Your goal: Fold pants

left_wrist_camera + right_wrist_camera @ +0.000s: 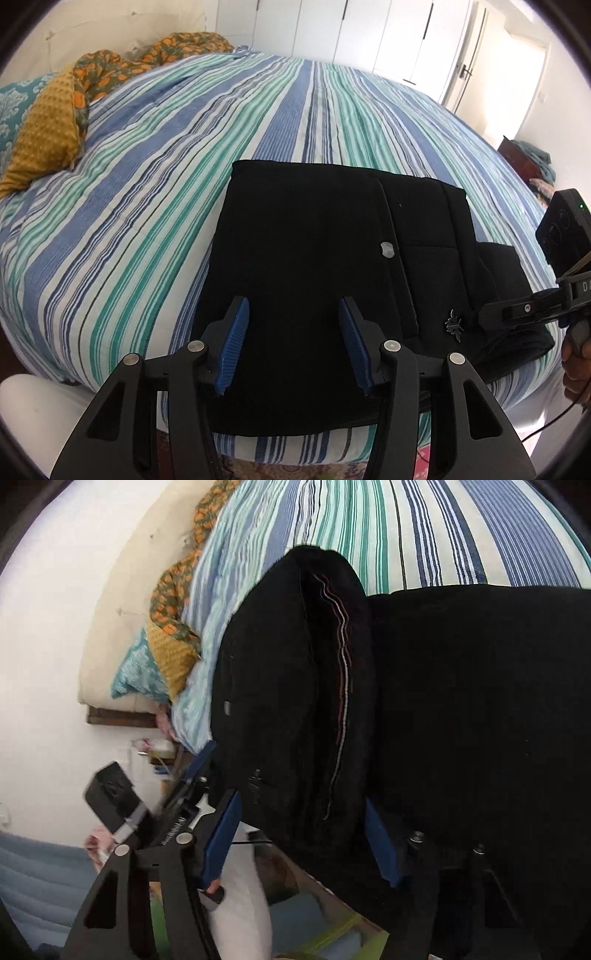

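Black pants (306, 266) lie folded into a thick rectangle near the front edge of a striped bed. My left gripper (293, 341) hovers just above their near part, jaws wide open and empty. My right gripper (491, 314) reaches in from the right at the pants' right edge. In the right wrist view the same pants (295, 686) bulge between the blue pads of my right gripper (303, 838), whose jaws stand apart around the thick folded edge. Whether they press on the cloth is not clear. The left gripper (192, 771) shows at the lower left there.
The bed has a blue, green and white striped cover (155, 192). A mustard cushion (48, 136), a teal pillow and an orange patterned cloth (122, 62) lie at the far left. White wardrobe doors (369, 33) stand behind. A dark wooden piece (521, 166) stands right of the bed.
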Tool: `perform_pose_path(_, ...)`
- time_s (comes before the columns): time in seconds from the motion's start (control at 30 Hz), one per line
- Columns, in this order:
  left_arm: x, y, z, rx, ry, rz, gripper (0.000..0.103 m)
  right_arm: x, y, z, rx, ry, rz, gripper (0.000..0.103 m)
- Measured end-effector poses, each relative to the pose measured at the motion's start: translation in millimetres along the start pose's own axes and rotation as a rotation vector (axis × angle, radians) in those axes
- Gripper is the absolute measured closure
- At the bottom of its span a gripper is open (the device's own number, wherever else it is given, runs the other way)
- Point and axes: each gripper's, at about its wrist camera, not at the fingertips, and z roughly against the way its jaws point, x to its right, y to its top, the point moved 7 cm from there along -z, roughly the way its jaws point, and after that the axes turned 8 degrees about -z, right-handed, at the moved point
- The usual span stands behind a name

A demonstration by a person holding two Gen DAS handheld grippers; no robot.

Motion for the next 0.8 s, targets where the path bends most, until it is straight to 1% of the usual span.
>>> perform_pose_path(0.03, -0.2, 0.5, -0.5, 0.002, 0.004, -0.001, 0.05, -0.9, 1.3, -2.3, 0.001, -0.025, 0.007, 0.045)
perform_pose_path(0.07, -0.5, 0.9, -1.0, 0.003, 0.006, 0.0, 0.05, -2.0, 3.1, -3.9, 0.003, -0.022, -0.002, 0.045)
perform_pose_path(0.13, -1.0, 1.4, -1.8, 0.006, 0.008, 0.003, 0.05, -2.8, 6.3, -7.3, 0.007, 0.018, -0.047, 0.044)
perform_pose_path(0.17, -1.7, 1.7, -2.0, 0.007, 0.011, 0.004, 0.05, -2.7, 7.4, -10.3, 0.009, 0.04, -0.062, 0.053)
perform_pose_path(0.2, -2.4, 2.1, -1.5, 0.008, 0.007, 0.004, 0.05, -3.0, 8.2, -14.8, 0.012, 0.041, -0.061, 0.061)
perform_pose_path(0.23, -3.7, 4.0, 2.1, 0.017, 0.01, 0.005, 0.049, -3.8, 8.5, -17.5, 0.021, 0.014, -0.045, 0.068)
perform_pose_path(0.27, -6.2, 6.9, 8.4, 0.033, 0.021, 0.012, 0.049, -6.2, 8.6, -18.2, 0.035, 0.0, -0.027, 0.071)
perform_pose_path(0.3, -10.7, 11.1, 19.6, 0.072, 0.04, 0.027, 0.046, -10.1, 8.3, -15.9, 0.052, -0.004, -0.008, 0.073)
perform_pose_path(0.33, -16.0, 15.1, 33.2, 0.124, 0.051, 0.045, 0.041, -16.2, 7.1, -11.4, 0.071, -0.003, 0.013, 0.075)
perform_pose_path(0.37, -21.8, 18.1, 45.9, 0.173, 0.066, 0.063, 0.027, -23.6, 5.6, -3.3, 0.096, 0.009, 0.036, 0.076)
perform_pose_path(0.4, -28.6, 20.4, 56.8, 0.214, 0.09, 0.082, 0.021, -32.2, 3.8, 5.9, 0.121, 0.032, 0.056, 0.076)
perform_pose_path(0.43, -35.3, 21.9, 64.7, 0.241, 0.112, 0.101, 0.021, -41.1, 2.3, 16.8, 0.147, 0.059, 0.073, 0.077)
perform_pose_path(0.5, -46.4, 22.6, 70.1, 0.254, 0.122, 0.143, 0.021, -56.6, -1.2, 40.0, 0.194, 0.092, 0.105, 0.078)
perform_pose_path(0.57, -54.3, 21.0, 67.9, 0.244, 0.116, 0.187, 0.022, -66.8, -5.6, 62.3, 0.232, 0.1, 0.135, 0.078)
perform_pose_path(0.63, -57.4, 19.3, 63.0, 0.224, 0.104, 0.209, 0.022, -66.1, -12.1, 85.6, 0.264, 0.104, 0.149, 0.078)
perform_pose_path(0.7, -55.6, 18.6, 59.3, 0.215, 0.101, 0.203, 0.022, -60.7, -18.3, 108.0, 0.301, 0.1, 0.144, 0.078)
perform_pose_path(0.8, -45.2, 19.4, 56.7, 0.209, 0.099, 0.163, 0.022, -45.1, -26.4, 138.0, 0.342, 0.086, 0.128, 0.078)
